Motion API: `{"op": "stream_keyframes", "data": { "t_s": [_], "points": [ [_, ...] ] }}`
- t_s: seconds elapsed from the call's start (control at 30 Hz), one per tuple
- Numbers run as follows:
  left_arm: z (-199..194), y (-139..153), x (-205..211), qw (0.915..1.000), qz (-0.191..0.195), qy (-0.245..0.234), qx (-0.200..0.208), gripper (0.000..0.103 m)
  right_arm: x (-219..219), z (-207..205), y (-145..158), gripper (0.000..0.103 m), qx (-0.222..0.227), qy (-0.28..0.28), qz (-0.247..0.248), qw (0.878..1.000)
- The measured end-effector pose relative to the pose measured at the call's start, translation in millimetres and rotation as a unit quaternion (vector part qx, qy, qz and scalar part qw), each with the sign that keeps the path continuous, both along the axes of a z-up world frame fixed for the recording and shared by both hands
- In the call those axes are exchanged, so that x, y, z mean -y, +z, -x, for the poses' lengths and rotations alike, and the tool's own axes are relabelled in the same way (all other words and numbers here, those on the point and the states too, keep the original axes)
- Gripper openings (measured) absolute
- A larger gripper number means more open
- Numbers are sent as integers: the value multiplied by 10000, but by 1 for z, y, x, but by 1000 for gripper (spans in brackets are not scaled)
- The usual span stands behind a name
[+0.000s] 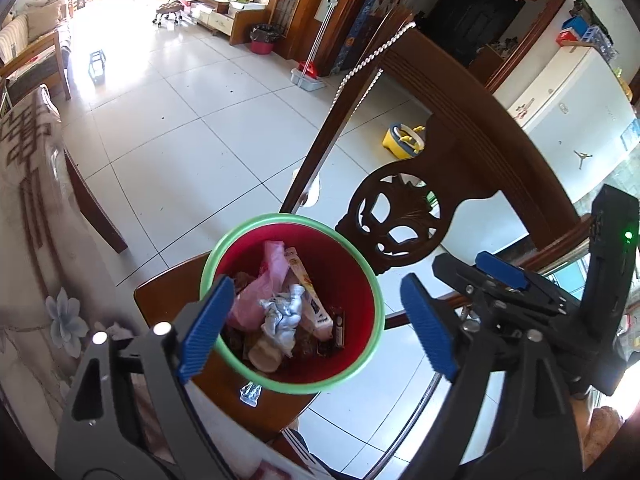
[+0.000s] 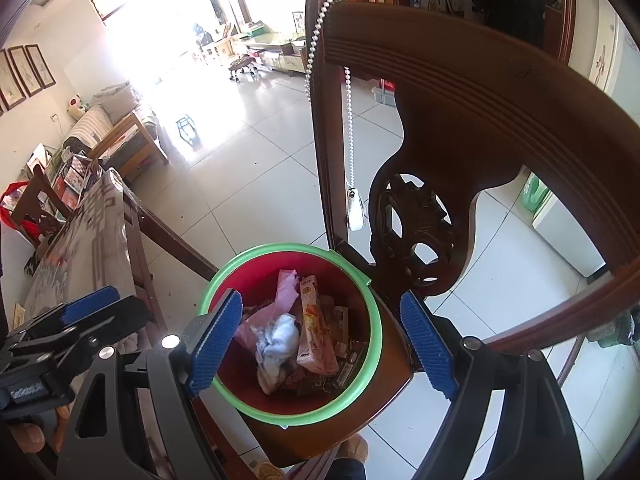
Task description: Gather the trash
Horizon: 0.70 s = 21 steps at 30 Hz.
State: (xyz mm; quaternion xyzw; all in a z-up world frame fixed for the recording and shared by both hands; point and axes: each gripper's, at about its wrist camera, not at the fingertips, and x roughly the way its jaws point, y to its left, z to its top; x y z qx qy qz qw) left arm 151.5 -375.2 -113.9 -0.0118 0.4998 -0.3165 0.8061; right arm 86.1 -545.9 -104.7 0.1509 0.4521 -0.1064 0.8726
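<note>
A red bin with a green rim (image 1: 280,218) (image 2: 280,250) stands on a dark wooden chair seat (image 1: 168,284) (image 2: 396,364). Inside lie a pink plastic bag (image 1: 250,300) (image 2: 286,280), a crumpled silvery paper (image 1: 282,314) (image 2: 280,340) and a pink snack carton (image 2: 316,332). My left gripper (image 1: 318,326) hangs open above the bin, its blue pads (image 1: 208,324) wide apart and empty. My right gripper (image 2: 322,344) is open over the same bin, with nothing between its pads (image 2: 428,344). A small foil scrap (image 1: 250,394) lies on the seat beside the bin.
The carved chair back (image 1: 400,220) (image 2: 420,240) rises just behind the bin, with a bead chain and a small white purse (image 2: 354,208) hanging from it. A cloth-covered table (image 1: 32,200) (image 2: 80,232) stands at the left. Around them is tiled floor (image 1: 180,120).
</note>
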Motion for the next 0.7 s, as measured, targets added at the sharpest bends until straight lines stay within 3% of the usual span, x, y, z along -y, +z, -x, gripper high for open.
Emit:
{"op": "stream_keyframes", "data": {
  "t_s": [0.1, 0.23, 0.6, 0.7],
  "points": [
    [12, 15, -23, 9998, 67, 58, 202, 92, -18, 7, 13, 80, 101, 40, 83, 9999],
    [29, 32, -61, 9988, 56, 261, 417, 93, -57, 23, 35, 96, 356, 204, 327, 9986],
    [73, 58, -193, 9919, 121, 1043, 714, 98, -177, 51, 45, 96, 423, 910, 479, 9938],
    [85, 65, -225, 9876, 189, 1272, 901, 98, -208, 61, 56, 96, 734, 1031, 502, 9907]
  ]
}}
